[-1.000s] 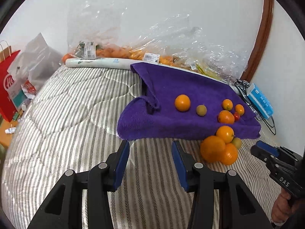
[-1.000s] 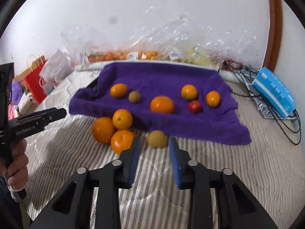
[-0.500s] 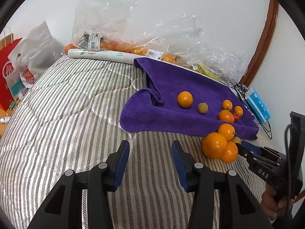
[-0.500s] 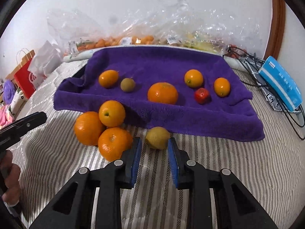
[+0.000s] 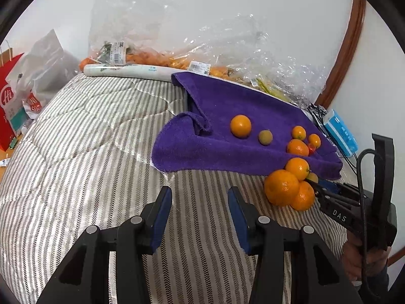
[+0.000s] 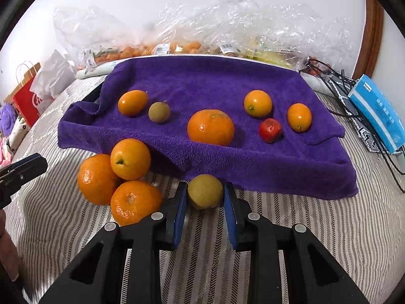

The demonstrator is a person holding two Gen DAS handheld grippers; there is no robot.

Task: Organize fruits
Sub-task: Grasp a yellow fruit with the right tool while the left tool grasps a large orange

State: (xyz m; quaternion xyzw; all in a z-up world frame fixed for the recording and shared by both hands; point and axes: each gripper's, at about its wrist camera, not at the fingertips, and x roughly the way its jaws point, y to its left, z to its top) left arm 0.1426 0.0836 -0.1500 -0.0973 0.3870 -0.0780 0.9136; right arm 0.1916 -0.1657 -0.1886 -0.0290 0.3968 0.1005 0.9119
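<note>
Nearest in the right wrist view, the right tongs [image 6: 205, 202] bracket a small yellow-green fruit [image 6: 205, 191] that sits on the striped bed cover [image 6: 303, 228] just below the hem of the purple towel [image 6: 202, 81]; the blue pads stand at both flanks of the fruit, but whether they press it or only frame it cannot be told from here. The left tongs [image 5: 200, 217] are spread over bare cover with nothing between them. Just left of the fruit, three oranges [image 6: 119, 174] lie heaped against each other, touching the towel edge. Farther back on the towel rest a large orange [image 6: 210, 126], a small red fruit [image 6: 269, 129], a brownish round one [image 6: 159, 112] and three small oranges. The risk, as I judge it: the round, smooth fruit may squirt forward out of a pinch, or the left pad may nudge the heap and send an orange rolling across the soft cover. In the left wrist view the fruit is mostly hidden behind the heap and the right tongs, and the produce in the clear plastic bags [image 6: 227, 25] at the wall is too crumpled over to name.
</note>
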